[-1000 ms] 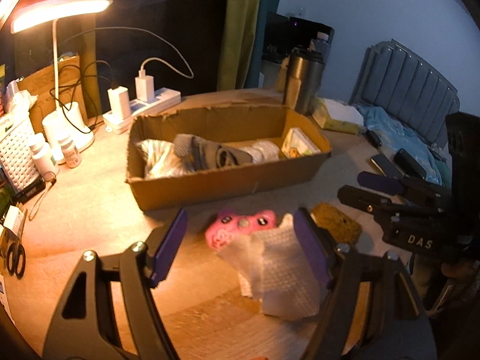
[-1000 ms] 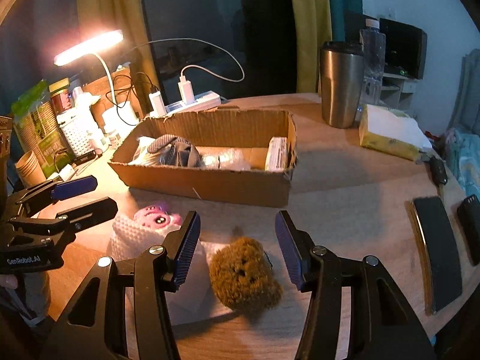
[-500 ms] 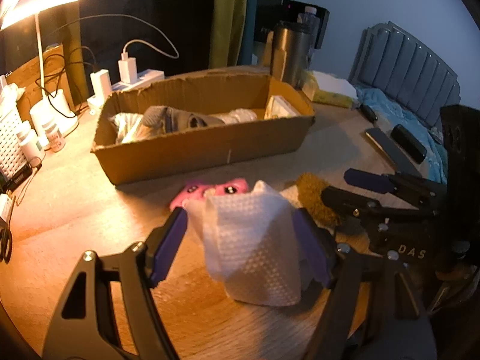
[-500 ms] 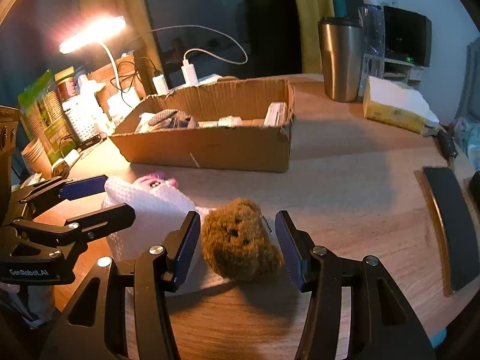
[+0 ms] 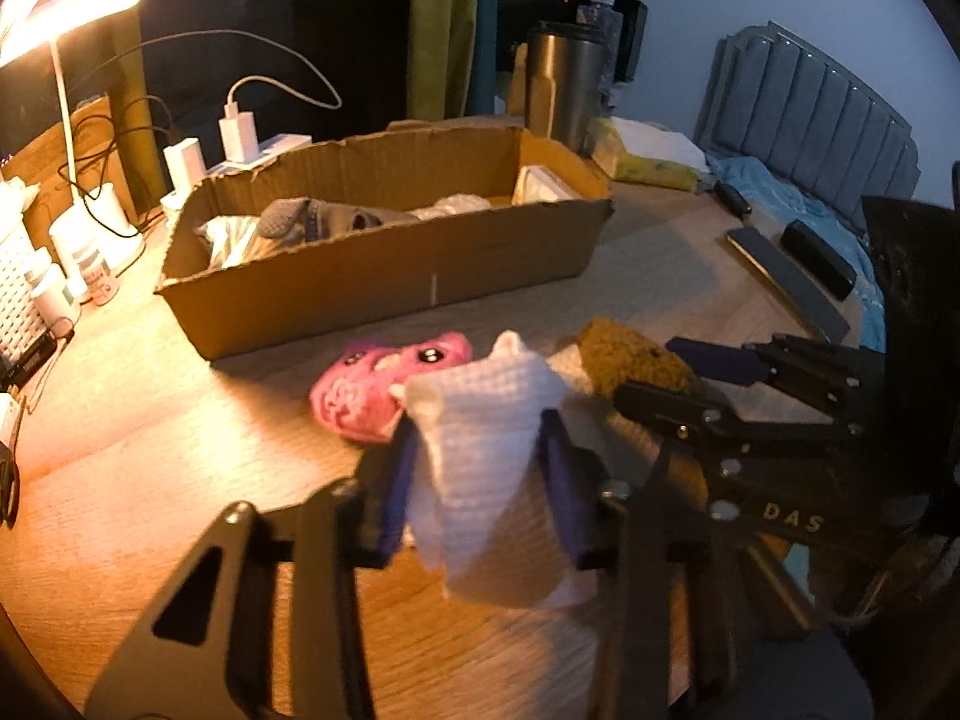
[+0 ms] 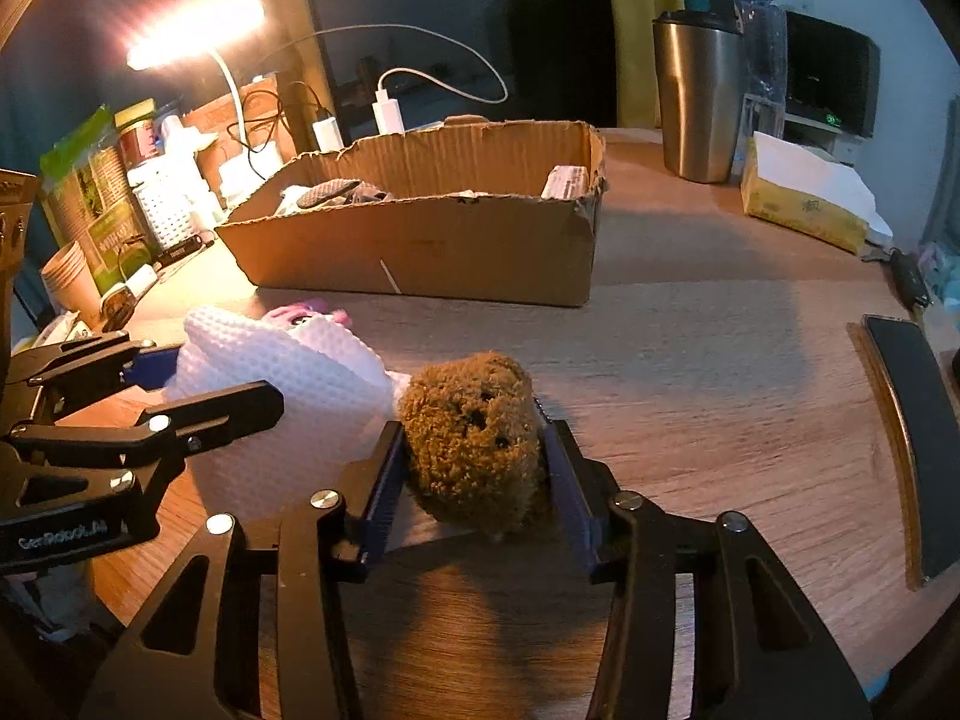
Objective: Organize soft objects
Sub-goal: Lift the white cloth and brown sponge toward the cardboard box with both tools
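We found the wooden desk [image 6: 690, 360] carrying an open cardboard box [image 6: 432, 252], which we took as our landmark. The box already held soft items, among them a grey knitted piece [image 5: 312, 219] towards its left end and a pale packet [image 5: 543, 186] at its right end. Behind the box's right end stood a steel tumbler [image 6: 696, 96], and further right of that a yellow tissue pack [image 6: 804, 198]. A lit lamp [image 6: 192, 30] shone behind the box's left end.

In front of the box, three soft things lay close together. The white waffle cloth [image 5: 480, 450] was bunched upright nearest the left gripper [image 5: 477, 480], whose jaws had just been closing and were pressed on the cloth from both sides. A pink knitted toy [image 5: 372, 384] lay on the desk between the cloth and the box, touching the cloth. The brown fuzzy toy [image 6: 474, 432] sat just right of the cloth, between the jaws of the right gripper [image 6: 474, 474]; these had just been closing, and both pads met the toy's sides.
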A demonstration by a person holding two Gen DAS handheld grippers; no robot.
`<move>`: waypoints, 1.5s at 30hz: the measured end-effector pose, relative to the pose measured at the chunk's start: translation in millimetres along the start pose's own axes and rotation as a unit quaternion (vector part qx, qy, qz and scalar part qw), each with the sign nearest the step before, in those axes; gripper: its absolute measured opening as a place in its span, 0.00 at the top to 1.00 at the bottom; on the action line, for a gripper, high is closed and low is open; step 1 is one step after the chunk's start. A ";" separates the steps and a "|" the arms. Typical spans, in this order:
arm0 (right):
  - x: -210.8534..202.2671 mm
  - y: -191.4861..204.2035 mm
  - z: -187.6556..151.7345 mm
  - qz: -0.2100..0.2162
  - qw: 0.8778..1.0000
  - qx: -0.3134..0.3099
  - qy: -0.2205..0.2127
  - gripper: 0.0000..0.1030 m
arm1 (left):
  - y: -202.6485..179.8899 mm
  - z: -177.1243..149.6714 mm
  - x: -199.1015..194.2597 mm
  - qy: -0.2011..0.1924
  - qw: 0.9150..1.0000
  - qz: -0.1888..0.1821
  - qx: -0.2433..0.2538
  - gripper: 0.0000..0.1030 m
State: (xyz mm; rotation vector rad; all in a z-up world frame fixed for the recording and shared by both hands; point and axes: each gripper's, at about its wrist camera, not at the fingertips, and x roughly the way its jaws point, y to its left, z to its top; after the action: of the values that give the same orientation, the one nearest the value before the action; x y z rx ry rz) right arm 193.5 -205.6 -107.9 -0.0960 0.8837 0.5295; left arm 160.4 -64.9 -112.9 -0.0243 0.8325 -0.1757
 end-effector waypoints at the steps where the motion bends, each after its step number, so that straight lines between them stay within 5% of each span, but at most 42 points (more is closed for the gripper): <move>1: 0.1 -0.1 -0.2 0.000 1.000 -0.001 0.000 0.54 | 0.0 0.0 -0.3 -0.001 1.000 -0.002 0.000 0.75; 4: 0.5 0.9 -0.9 -0.002 1.000 -0.008 0.000 0.57 | -0.2 0.2 -3.5 -0.006 1.000 -0.010 0.002 0.85; 21: -1.3 8.3 2.5 -0.020 1.000 -0.018 -0.002 0.63 | 25.0 10.4 -37.9 -0.049 0.998 -0.012 -0.026 0.86; 45: -46.1 15.5 53.8 -0.030 0.997 -0.026 -0.064 0.63 | 37.8 54.9 -81.6 -0.117 0.993 -0.023 -0.021 0.86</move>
State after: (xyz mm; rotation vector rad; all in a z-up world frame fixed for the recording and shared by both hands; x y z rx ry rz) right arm 200.6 -194.9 -36.5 -0.1346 0.7396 0.4984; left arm 152.6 -16.8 -19.5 -0.1014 0.6024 -0.1951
